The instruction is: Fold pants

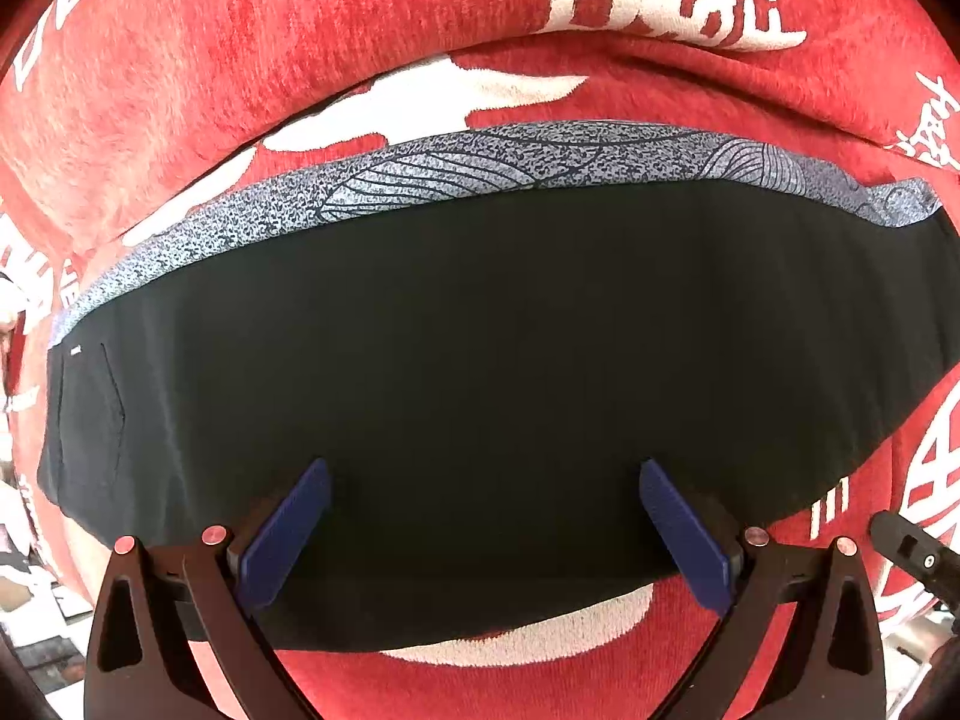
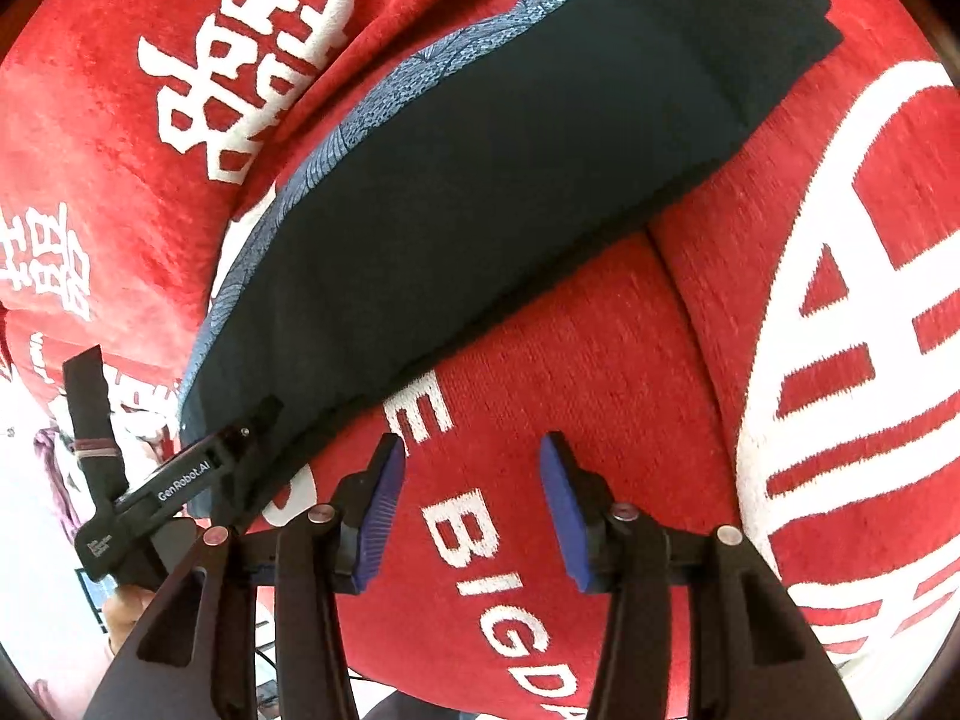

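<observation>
While the left wrist view looks straight across the pants [image 1: 492, 372], they lie as a long dark band, already doubled over, on a red blanket [image 1: 240, 60] printed with white characters. A grey patterned strip [image 1: 480, 162], perhaps a side panel or lining, runs along the far edge, and a small tag and seam show at the left end. The left claw [image 1: 485, 531] hovers over the near edge with its 2 blue pads [image 1: 288, 534] spread wide and nothing between them; whether the pads touch the cloth I cannot tell. Its place near the middle of the band suits either pressing the fold flat or taking the near edge for another fold. At the lower right edge, part of the other tool peeks in.

From the right wrist view, the pants [image 2: 480, 210] run diagonally from the lower left to the upper right, stacked in neat layers at the far end. The right claw [image 2: 474, 510] sits apart from them, over bare red blanket [image 2: 600, 330] with white lettering, pads parted and holding nothing. The left tool's body [image 2: 180, 480] reaches in at the garment's near end. My guess: the fold is well along, and the right claw waits clear so the cloth stays undisturbed
</observation>
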A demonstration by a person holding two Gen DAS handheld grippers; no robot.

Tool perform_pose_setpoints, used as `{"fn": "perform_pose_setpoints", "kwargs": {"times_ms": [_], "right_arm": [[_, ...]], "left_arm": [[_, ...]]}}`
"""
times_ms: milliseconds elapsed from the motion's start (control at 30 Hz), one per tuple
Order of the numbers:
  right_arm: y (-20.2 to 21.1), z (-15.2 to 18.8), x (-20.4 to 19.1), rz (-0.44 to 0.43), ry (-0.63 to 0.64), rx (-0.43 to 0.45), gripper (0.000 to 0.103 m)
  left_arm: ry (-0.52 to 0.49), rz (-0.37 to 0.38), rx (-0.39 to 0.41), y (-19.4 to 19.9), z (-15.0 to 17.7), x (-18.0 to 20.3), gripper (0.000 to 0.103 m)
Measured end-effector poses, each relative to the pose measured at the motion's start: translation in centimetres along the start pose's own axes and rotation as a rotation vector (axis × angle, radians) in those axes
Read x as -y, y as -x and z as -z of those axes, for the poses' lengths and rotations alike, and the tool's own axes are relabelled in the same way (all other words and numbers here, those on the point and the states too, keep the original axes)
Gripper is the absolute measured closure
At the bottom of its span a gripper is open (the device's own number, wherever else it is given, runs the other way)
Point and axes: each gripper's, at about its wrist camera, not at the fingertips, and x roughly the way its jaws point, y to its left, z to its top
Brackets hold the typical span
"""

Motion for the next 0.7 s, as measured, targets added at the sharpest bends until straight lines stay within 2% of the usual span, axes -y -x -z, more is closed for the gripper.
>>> {"fn": "perform_pose_setpoints", "kwargs": {"times_ms": [200, 333, 533, 700], "right_arm": [[-0.1, 0.0, 0.1, -0.006, 0.005, -0.008, 0.050], [-0.2, 0.0, -0.2, -0.011, 0.022, -0.012, 0.044], [-0.4, 0.0, -0.7, -0.018, 0.034, -0.016, 0.034], [-0.5, 0.0, -0.9, -0.018, 0.036, -0.018, 0.032]], "left_arm": [[-0.023, -0.023, 0.008, 0.1, -0.1, 0.6, 0.000], [-0.051, -0.043, 0.030, 0.4, 0.0, 1.2, 0.000], [-0.070, -0.059, 0.021, 0.6, -0.3, 1.7, 0.000], [-0.074, -0.066, 0.006, 0.7, -0.7, 1.7, 0.000]]}}
